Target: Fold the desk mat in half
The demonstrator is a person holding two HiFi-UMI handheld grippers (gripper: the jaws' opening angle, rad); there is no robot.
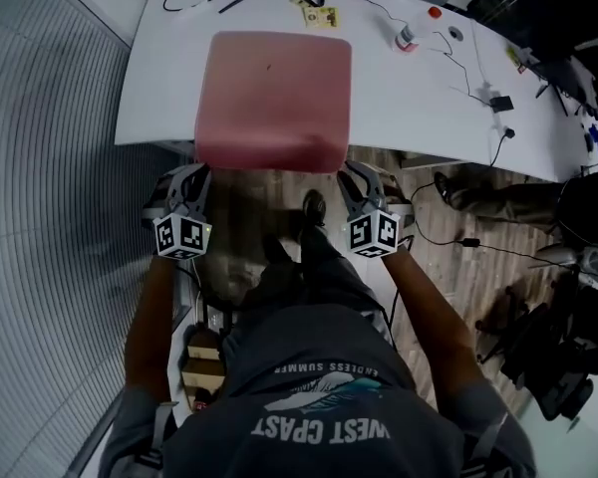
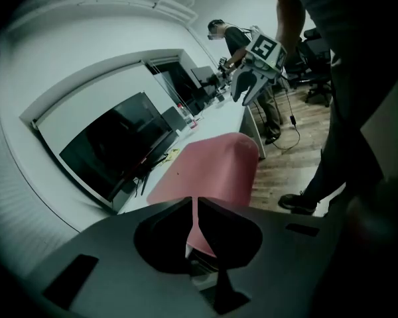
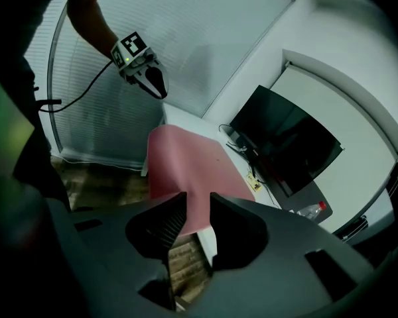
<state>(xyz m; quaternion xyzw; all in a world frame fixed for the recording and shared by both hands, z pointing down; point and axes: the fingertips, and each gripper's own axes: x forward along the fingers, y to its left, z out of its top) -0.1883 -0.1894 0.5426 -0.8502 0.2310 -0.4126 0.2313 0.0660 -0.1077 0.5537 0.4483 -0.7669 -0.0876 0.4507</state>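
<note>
Two bare forearms (image 1: 149, 317) reach forward from a dark printed shirt (image 1: 319, 406), one to each near corner of the desk mat (image 1: 274, 98). The left hand-held gripper (image 2: 194, 203) has its jaws drawn together to a hairline slit and pinched on the mat's near left corner, with pink showing in the slit and under the tips. The right hand-held gripper (image 3: 198, 201) stands at the near right corner with its jaws a little apart. The mat's edge runs down into the gap, and the pads do not press on it. Between the two grippers, below the mat, the wearer's dark shoe (image 1: 314, 207) rests on the wood floor (image 1: 244, 202).

The pink mat lies on the left half of the white table (image 1: 419, 88), and its near edge bulges in a rounded lip past the table's front edge. Whether it is one layer or two I cannot tell. Beyond the mat, a yellowish card (image 1: 319, 15) lies near the far edge, and black cables (image 1: 473, 73) trail across the right half. A clear bottle with a red cap (image 3: 312, 210) is near a black monitor (image 3: 285, 141) by the back wall. Off to the right, another person's leg (image 1: 508, 202) stretches over the floor.
</note>
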